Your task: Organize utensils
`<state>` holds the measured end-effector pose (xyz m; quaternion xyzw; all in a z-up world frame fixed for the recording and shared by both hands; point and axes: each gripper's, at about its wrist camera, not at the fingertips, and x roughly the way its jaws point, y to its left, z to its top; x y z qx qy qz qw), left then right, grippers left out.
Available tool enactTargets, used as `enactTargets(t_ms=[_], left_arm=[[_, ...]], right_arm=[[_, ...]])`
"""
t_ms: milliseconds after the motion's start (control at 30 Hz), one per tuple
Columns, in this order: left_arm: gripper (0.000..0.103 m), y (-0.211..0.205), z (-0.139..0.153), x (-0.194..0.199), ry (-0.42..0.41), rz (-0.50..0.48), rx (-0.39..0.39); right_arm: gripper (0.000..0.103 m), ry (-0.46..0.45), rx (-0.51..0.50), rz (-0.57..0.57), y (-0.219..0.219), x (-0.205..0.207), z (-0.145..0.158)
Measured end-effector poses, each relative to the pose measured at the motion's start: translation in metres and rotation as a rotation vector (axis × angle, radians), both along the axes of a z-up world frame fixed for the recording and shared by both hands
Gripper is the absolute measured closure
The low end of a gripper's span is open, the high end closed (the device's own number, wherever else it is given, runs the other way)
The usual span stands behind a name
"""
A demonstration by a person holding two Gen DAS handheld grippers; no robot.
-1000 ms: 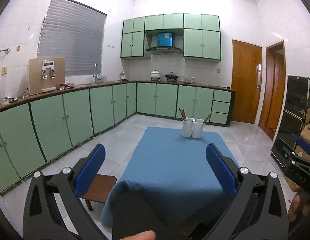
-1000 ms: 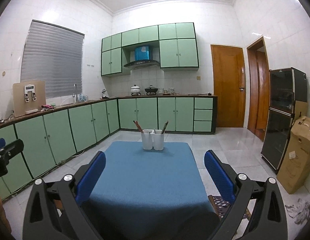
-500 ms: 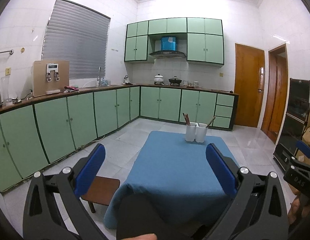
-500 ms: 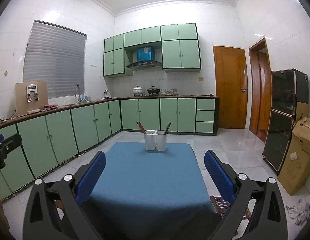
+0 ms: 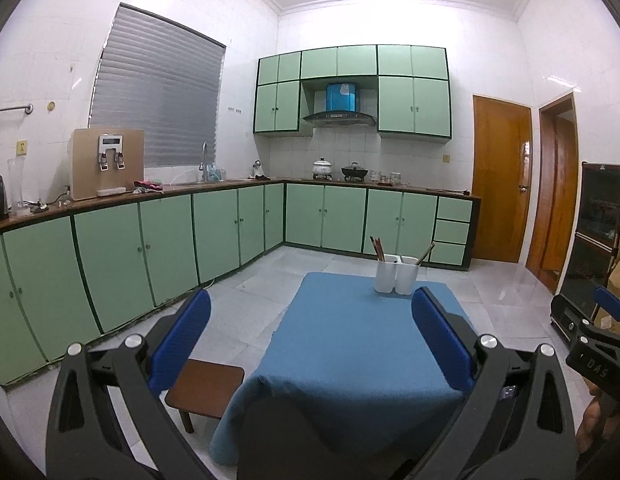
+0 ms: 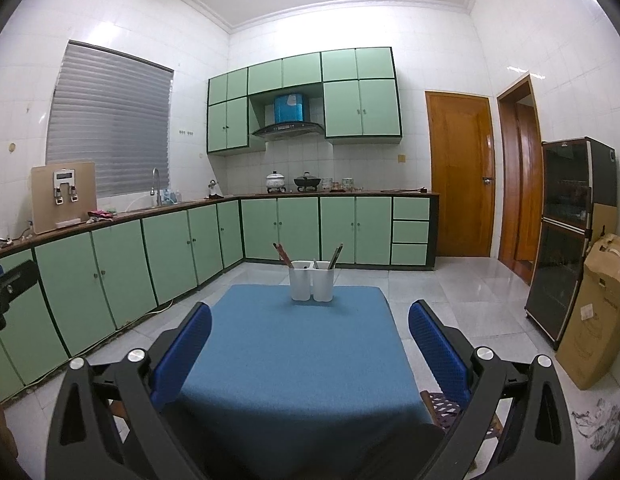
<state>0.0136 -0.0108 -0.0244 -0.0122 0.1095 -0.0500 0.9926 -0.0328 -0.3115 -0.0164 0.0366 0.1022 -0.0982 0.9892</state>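
Two white utensil holders (image 5: 393, 275) stand side by side at the far end of a table with a blue cloth (image 5: 349, 344); they also show in the right wrist view (image 6: 311, 286). Brown chopsticks (image 6: 284, 256) lean out of the left holder and darker utensils (image 6: 335, 256) out of the right one. My left gripper (image 5: 310, 336) is open and empty above the near end of the table. My right gripper (image 6: 310, 340) is open and empty, also over the near end. The right gripper shows at the left view's right edge (image 5: 597, 344).
A small brown stool (image 5: 206, 388) stands at the table's left side, another stool (image 6: 449, 408) at its right. Green cabinets (image 5: 150, 248) line the left and back walls. A dark cabinet (image 6: 565, 240) and a cardboard box (image 6: 597, 312) stand on the right.
Both views have tilted up and pulled back slightly; the table and holders sit lower in the frames. Both grippers stay open and empty.
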Motion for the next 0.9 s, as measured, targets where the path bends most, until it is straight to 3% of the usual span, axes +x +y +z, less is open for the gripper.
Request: enactTargets(t_ms=[900], left_arm=[[0.005, 0.0028, -0.0015, 0.003, 0.008, 0.003, -0.006]], right_arm=[[0.006, -0.009, 0.002, -0.005, -0.0003, -0.0051, 0.0003]])
